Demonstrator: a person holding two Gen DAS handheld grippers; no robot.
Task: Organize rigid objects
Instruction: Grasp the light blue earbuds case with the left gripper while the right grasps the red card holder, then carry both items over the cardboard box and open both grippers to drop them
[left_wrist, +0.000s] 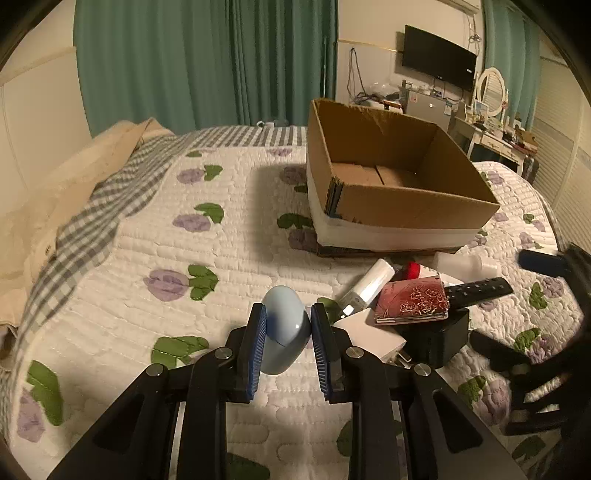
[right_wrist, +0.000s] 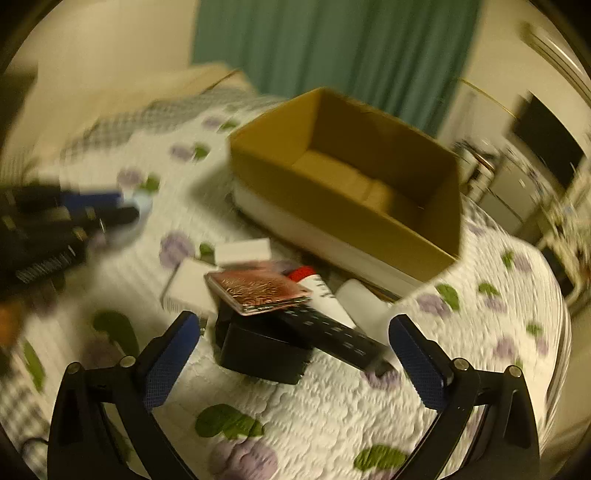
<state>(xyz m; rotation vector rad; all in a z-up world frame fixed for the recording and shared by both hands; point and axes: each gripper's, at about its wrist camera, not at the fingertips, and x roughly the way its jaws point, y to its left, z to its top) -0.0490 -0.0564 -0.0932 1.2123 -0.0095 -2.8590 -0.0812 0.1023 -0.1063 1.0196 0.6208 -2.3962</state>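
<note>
The left gripper (left_wrist: 289, 332) is clamped on a pale blue egg-shaped case (left_wrist: 284, 328), pads squeezing its 2 sides so it can go into the cardboard box (left_wrist: 417, 214), which sits empty beyond it. The right gripper (right_wrist: 295, 347) is spread wide over the black remote (right_wrist: 332, 338) near the box, seemingly lining up a grab.

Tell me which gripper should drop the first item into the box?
Left. The left gripper jaws already clamp the pale blue egg-shaped case; the right gripper hangs open and empty; cardboard box lies ahead.
</note>
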